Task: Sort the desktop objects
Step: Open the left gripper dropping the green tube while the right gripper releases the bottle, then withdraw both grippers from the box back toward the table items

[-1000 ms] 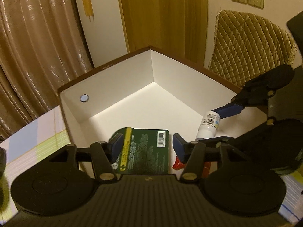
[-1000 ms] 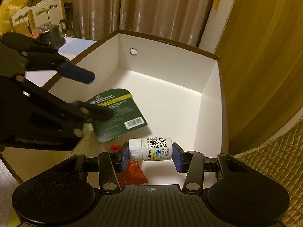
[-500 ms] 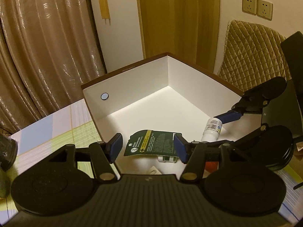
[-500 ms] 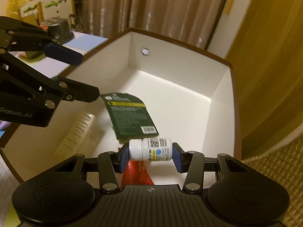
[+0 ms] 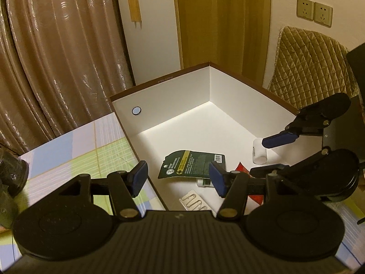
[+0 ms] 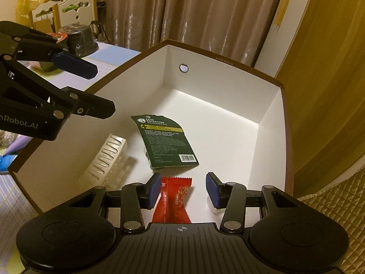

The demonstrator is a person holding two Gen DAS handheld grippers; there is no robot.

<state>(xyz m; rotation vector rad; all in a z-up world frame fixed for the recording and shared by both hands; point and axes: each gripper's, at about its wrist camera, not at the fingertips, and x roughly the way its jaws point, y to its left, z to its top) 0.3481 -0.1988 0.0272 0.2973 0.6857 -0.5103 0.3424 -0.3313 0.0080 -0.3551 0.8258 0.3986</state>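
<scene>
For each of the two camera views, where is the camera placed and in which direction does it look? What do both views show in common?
Left wrist: sits on the left gripper, jaws apart; looks down into the white box from its table-side edge; the right gripper shows at right.
Right wrist: sits on the right gripper, jaws apart, over the red packet; looks along the box toward curtains; the left gripper shows at left.
Shared: the box, the green packet, the red packet.
</scene>
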